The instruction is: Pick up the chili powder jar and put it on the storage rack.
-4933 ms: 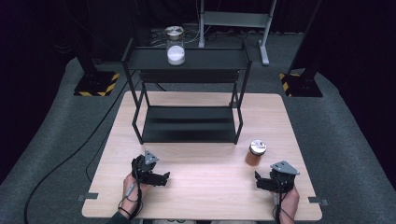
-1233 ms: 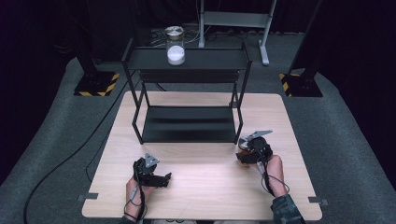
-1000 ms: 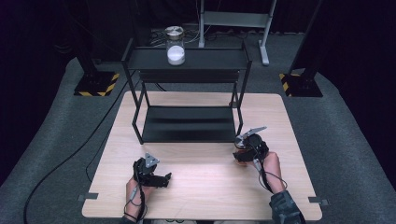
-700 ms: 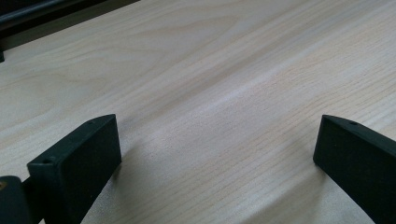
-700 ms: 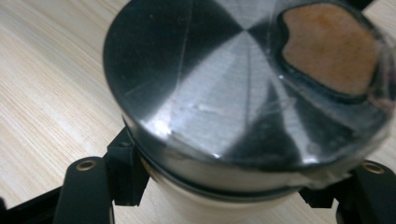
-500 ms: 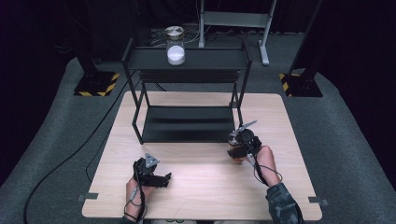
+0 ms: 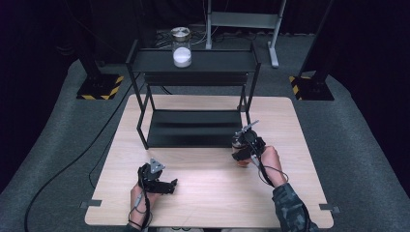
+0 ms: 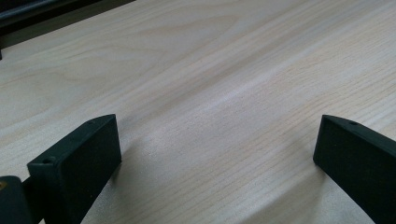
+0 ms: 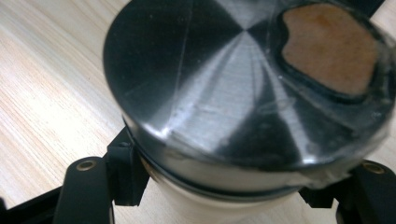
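A small jar (image 9: 243,84) with a brushed metal lid and a brown patch at its rim fills the right gripper view. My right gripper (image 9: 224,191) is shut on the jar's body just under the lid. In the high view the right gripper (image 7: 240,150) holds the jar (image 7: 240,160) just above the table, close to the right front leg of the black rack (image 7: 193,128). My left gripper (image 7: 170,185) rests near the table's front left, and its jaws stand open over bare wood in the left gripper view (image 8: 215,154).
The black two-tier rack stands at the back middle of the wooden table (image 7: 203,203). A glass jar of white powder (image 7: 182,48) stands on its top shelf. Black stands with yellow-striped bases (image 7: 99,89) sit on the grey floor beyond.
My right gripper left the front right corner, closed on the jar at the right, and carried it leftward towards the rack's right front leg. The left gripper stayed put.
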`<control>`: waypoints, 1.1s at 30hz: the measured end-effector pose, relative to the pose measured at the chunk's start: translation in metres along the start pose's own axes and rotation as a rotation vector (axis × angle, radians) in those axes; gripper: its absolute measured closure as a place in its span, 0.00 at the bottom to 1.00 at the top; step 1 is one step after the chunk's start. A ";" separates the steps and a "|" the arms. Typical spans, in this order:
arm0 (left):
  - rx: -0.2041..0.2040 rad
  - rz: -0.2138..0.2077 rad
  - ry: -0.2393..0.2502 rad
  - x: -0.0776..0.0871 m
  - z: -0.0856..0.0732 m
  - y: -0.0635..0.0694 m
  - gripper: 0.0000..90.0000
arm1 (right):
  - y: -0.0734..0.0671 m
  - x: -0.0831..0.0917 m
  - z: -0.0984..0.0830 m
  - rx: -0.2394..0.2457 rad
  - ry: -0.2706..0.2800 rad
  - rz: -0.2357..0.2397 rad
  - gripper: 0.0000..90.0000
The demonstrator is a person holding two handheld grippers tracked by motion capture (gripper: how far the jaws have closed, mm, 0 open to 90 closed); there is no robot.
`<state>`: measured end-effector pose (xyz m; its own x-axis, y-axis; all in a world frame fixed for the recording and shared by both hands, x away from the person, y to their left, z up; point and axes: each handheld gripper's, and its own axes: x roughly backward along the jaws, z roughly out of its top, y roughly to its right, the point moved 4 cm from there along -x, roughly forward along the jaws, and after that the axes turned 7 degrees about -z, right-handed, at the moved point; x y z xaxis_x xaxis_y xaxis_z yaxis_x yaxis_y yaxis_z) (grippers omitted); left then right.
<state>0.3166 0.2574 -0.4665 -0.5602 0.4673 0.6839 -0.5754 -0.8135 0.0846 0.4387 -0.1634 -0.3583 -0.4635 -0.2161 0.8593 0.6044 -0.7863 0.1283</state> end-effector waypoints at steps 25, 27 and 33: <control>-0.002 0.001 0.000 0.000 0.000 0.000 0.00 | -0.001 0.007 0.038 0.034 -0.020 -0.004 0.34; -0.002 0.001 0.000 0.000 0.000 0.000 0.00 | 0.000 0.008 0.039 0.037 -0.023 -0.001 0.34; -0.005 0.003 0.000 0.000 0.000 0.001 0.00 | -0.001 0.012 0.042 0.041 -0.018 0.001 0.34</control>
<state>0.3161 0.2571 -0.4664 -0.5615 0.4652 0.6843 -0.5769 -0.8130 0.0792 0.4597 -0.1412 -0.3279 -0.4512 -0.2062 0.8683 0.6314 -0.7614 0.1473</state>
